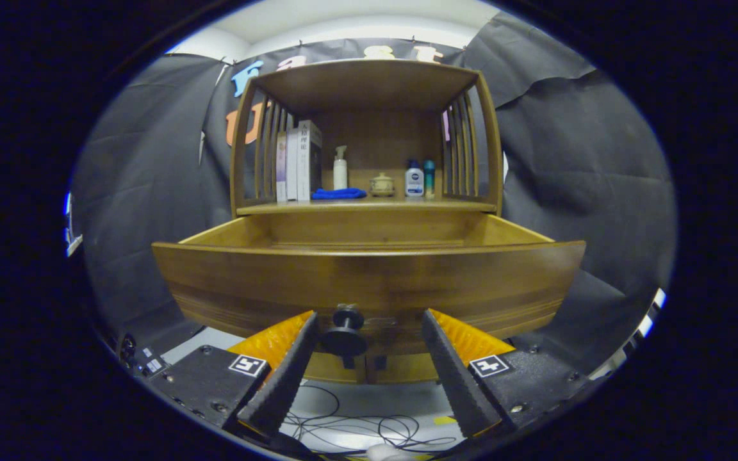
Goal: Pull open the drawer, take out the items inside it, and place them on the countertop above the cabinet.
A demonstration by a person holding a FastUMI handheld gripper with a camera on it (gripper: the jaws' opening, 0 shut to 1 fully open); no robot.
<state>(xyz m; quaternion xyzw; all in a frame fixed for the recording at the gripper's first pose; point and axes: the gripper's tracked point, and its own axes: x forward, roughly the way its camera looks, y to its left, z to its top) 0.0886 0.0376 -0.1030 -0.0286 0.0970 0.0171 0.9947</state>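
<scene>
Facing drawer (pixel 369 282), pulled well out; gripper (pixel 369 323) spread, knob (pixel 345 333) between fingers, nearer left one, ungripped; drawer contents hidden behind front panel; knob could be struck when gripper is lifted

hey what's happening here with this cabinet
A person is working a handheld gripper at a small wooden cabinet. Its drawer is pulled open, and the gripper's jaws stand open on either side of the drawer knob, the left one close beside it and not clamped on it. The drawer's inside is hidden behind its front. On the countertop above sit books, a spray bottle, a blue cloth, a small jar and two bottles.
</scene>
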